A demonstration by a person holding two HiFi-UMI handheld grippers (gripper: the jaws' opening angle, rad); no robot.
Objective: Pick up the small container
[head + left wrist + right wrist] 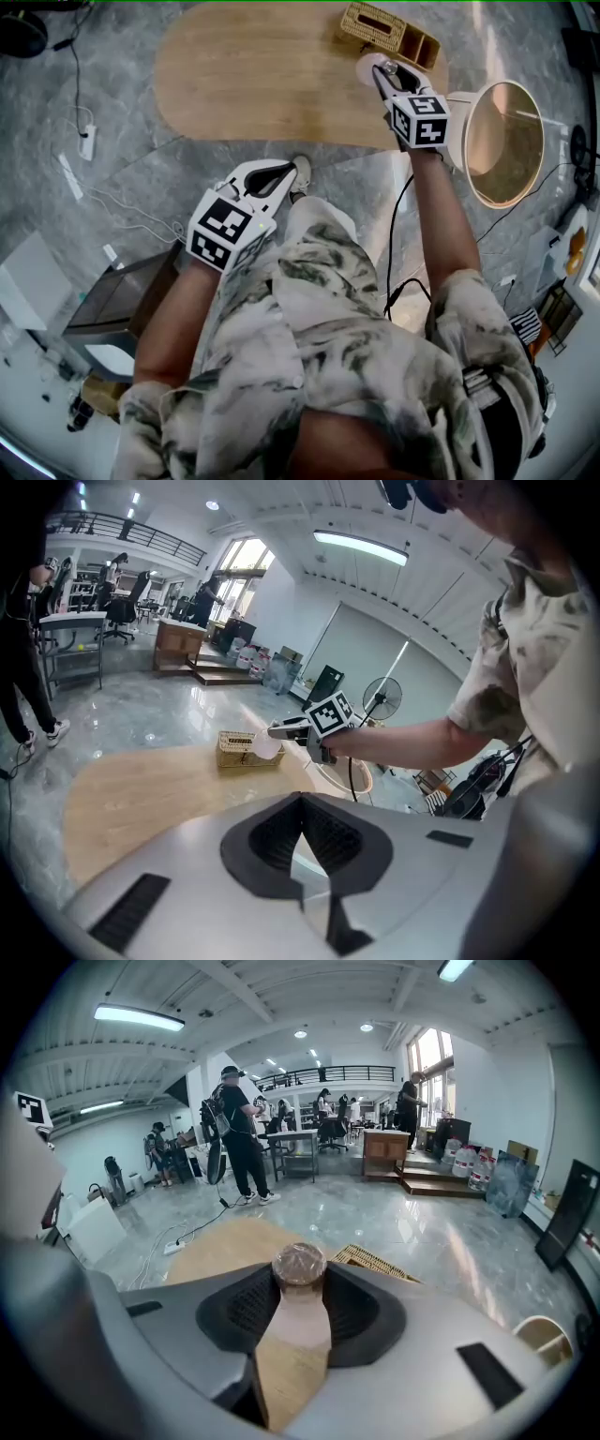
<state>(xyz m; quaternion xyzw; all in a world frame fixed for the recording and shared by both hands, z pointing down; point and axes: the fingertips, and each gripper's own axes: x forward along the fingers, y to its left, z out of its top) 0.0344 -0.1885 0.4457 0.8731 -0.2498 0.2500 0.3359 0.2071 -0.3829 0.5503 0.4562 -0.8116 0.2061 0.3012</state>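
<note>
Small container (300, 1265) is clamped between the jaws of the right tool (301, 1290), raised over the counter (253, 75) at 1 o'clock, near a basket (375, 26). Left tool (277, 175) is closed on nothing. The container is judged light, thin-walled and slippery; best gripped gently across the body below the lid.

Container (367, 64) partly behind the fingers (385, 82)

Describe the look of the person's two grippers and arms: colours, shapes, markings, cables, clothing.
Both the left gripper and right gripper have pale grey-white shells with black ribbed pads and tapering jaws. Each carries a cube of black-and-white square markers. A thin black cable runs beside the right forearm. The person wears a short-sleeved shirt in a cream-and-grey marbled pattern.
</note>
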